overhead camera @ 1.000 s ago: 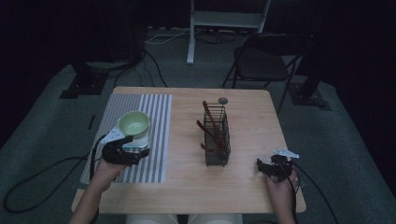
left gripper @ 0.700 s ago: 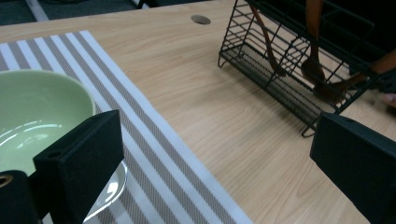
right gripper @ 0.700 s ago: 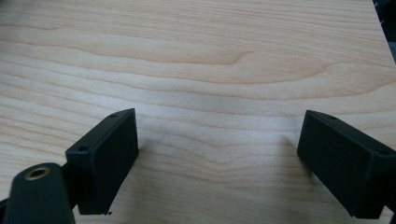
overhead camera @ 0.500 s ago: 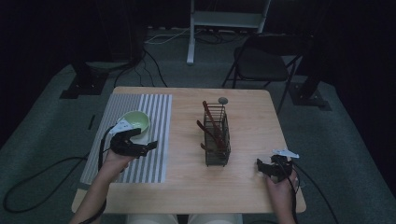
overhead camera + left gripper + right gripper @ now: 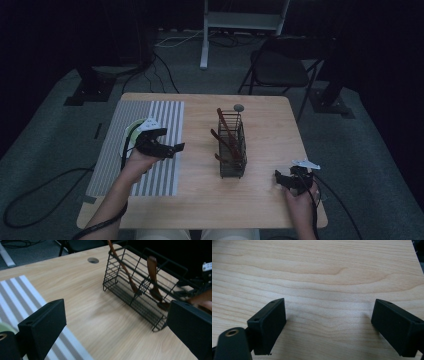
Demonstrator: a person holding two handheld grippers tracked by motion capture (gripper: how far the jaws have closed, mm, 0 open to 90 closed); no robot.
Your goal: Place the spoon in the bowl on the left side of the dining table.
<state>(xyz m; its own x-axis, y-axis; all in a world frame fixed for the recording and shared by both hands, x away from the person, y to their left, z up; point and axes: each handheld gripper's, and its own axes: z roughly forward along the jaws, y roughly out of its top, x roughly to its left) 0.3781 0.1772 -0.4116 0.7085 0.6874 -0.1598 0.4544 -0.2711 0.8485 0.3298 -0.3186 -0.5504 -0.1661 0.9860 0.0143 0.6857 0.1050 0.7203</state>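
High view: left gripper (image 5: 170, 148) hovers over the striped mat (image 5: 165, 120), jaws apart and empty, pointing toward the rack (image 5: 232, 145) at mid-table. The rack is a narrow wire basket; its long axis runs away from the person, and brown wooden utensils (image 5: 227, 131) stand tilted inside it. It lies to the right of the left gripper and ahead-left of the right gripper (image 5: 281, 179), which rests low near the table's (image 5: 200, 200) front right edge, jaws also spread. The bowl (image 5: 134, 128) is mostly hidden behind the left hand. The right gripper looks nearer the rack's near end; the left is the one aimed at it.

Left gripper view: jaws wide, nothing between them. Rack (image 5: 145, 287) lies ahead and to the right, spoons (image 5: 153, 277) leaning inside.

Right gripper view: jaws wide over bare wood (image 5: 317, 272).

Change from the earlier frames: the left gripper has left the bowl, lifted and swung right toward the rack; the right gripper has not moved. Judgement: next move is a left-hand reach to a utensil.
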